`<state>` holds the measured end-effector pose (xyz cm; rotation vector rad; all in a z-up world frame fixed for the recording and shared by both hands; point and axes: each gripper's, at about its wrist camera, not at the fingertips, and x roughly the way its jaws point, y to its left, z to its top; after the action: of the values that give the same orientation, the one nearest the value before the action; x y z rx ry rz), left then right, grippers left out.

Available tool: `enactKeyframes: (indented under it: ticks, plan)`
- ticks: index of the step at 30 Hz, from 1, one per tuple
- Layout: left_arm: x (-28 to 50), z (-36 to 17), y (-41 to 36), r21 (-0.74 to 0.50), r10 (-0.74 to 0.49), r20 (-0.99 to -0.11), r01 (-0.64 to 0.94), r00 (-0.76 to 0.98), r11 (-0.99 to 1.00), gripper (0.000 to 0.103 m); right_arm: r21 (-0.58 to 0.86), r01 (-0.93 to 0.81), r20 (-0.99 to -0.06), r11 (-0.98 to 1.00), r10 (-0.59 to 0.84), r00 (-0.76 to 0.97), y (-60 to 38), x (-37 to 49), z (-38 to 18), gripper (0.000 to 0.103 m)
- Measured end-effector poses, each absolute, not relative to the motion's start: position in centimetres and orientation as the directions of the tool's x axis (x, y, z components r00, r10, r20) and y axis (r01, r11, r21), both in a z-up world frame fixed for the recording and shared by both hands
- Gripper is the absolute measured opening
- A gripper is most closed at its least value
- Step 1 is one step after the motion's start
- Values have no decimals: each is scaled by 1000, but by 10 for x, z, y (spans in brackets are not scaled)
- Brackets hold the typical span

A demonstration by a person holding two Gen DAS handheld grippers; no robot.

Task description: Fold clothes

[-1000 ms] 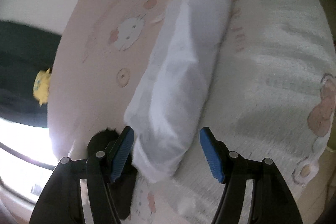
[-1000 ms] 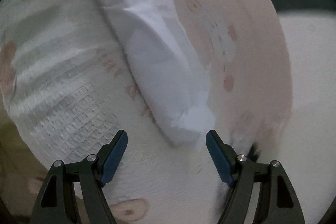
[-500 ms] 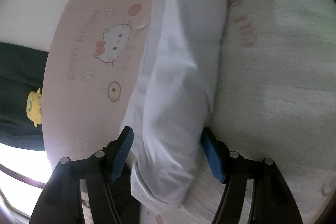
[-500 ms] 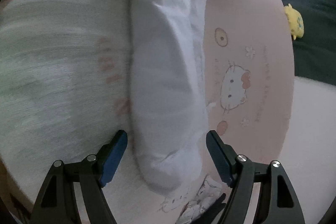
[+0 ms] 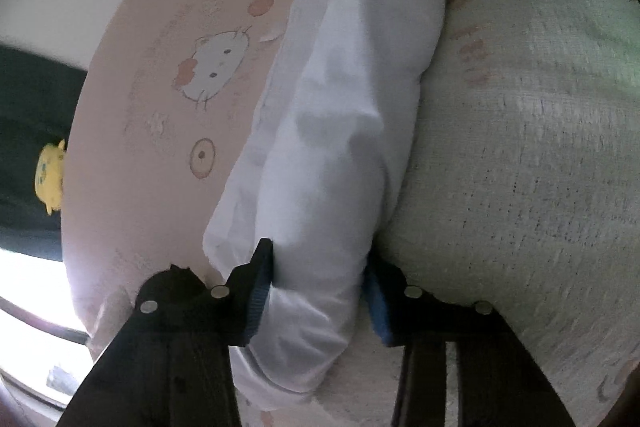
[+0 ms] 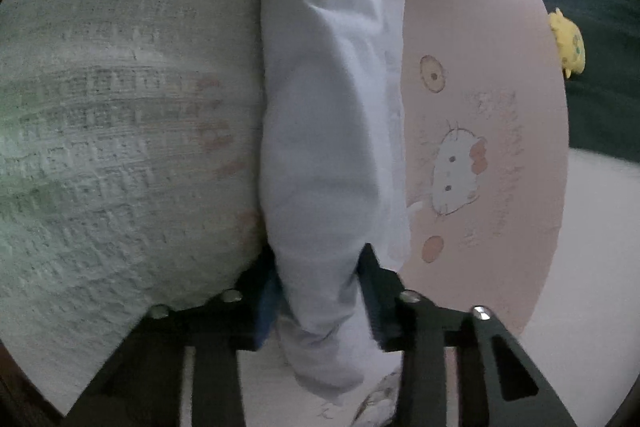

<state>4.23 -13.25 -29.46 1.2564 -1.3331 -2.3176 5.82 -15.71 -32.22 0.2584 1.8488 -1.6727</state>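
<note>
White garment (image 5: 340, 131) lies bunched in long roll across pink cartoon-cat sheet (image 5: 160, 107) and knit blanket (image 5: 520, 147). Left gripper (image 5: 316, 291) jaws just closed, pinching near end. Right gripper (image 6: 320, 291) likewise, clamped on opposite end.

Both grippers' fingers (image 5: 260, 291) have just closed, apparently pinching the white garment (image 5: 340, 131).

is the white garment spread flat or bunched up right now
Bunched up: the white garment lies as a long, puffy roll across the pink cartoon sheet, pinched at one end by the left gripper and at the other by the right gripper.
</note>
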Motion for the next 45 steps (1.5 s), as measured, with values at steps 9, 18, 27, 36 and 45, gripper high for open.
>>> enactKeyframes:
  ticks: [9,18,27,36,45]
  plan:
    - [19,-276,-152,550,-473,-716,3,-513,-835,34,-633,761,-719,-143,-257,-646,-153,27,-294,34]
    - [20,-243,-156,439,-397,-790,21,-468,-898,26,-624,759,-719,-186,-241,-651,-147,38,-274,22]
    - [58,-248,-131,464,-380,-809,-91,-448,-881,26,-562,804,-771,-195,-231,-594,-124,77,-264,21]
    - [70,-249,-127,509,-396,-812,-188,-429,-840,26,-515,822,-798,-244,-216,-563,-118,101,-260,22]
    - [53,-256,-139,474,-374,-840,-195,-393,-859,26,-480,852,-831,-209,-203,-518,-126,92,-267,24]
